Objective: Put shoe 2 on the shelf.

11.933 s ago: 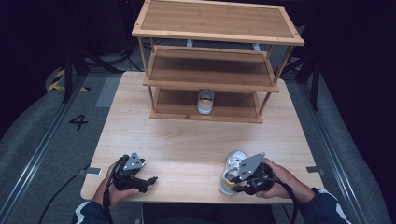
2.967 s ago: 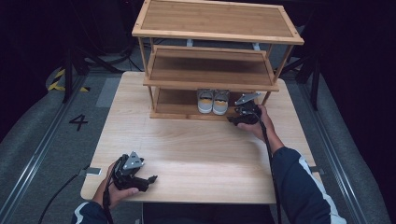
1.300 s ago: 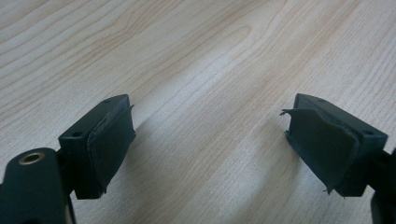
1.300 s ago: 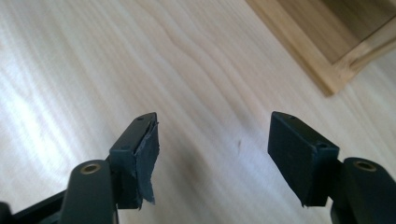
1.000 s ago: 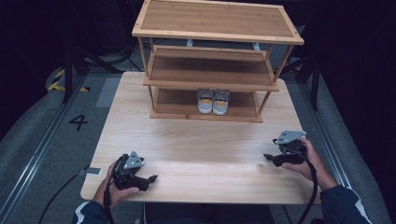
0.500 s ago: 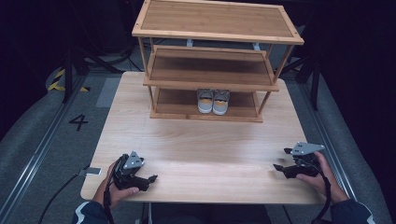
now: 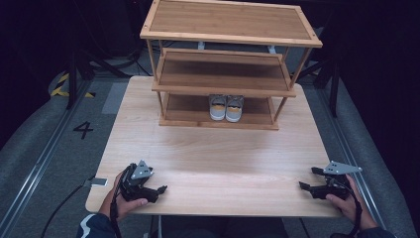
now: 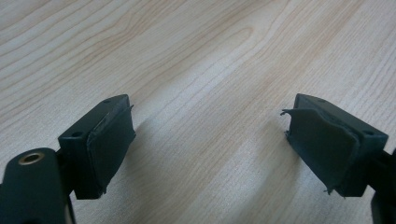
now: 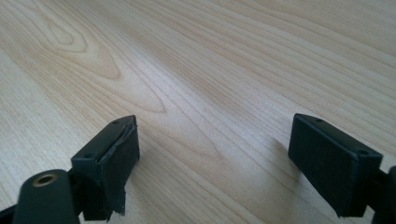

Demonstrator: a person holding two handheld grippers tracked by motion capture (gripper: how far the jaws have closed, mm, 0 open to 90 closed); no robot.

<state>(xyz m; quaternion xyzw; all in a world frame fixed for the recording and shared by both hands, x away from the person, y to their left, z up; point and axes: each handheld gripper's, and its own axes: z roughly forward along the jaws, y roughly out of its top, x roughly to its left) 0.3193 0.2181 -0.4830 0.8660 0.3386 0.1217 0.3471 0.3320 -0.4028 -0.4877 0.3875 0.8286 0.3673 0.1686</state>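
The pair of shoes (image 7: pixel 226 107) sits on the rack's (image 7: pixel 228 84) bottom shelf, well apart from both hand-held grippers: left (image 7: pixel 159 190) and right (image 7: pixel 303 187), jaws apart and empty, the right's having just been opening, low over the worktop (image 7: pixel 218 153).

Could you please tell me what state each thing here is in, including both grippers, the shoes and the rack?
Left gripper: open, nothing between the jaws, low over the table.
Right gripper: open, its jaws have just been opening, nothing between them.
Pair of shoes: upright, side by side on the rack's bottom shelf.
Wooden rack: upright; its top and middle shelves bare.
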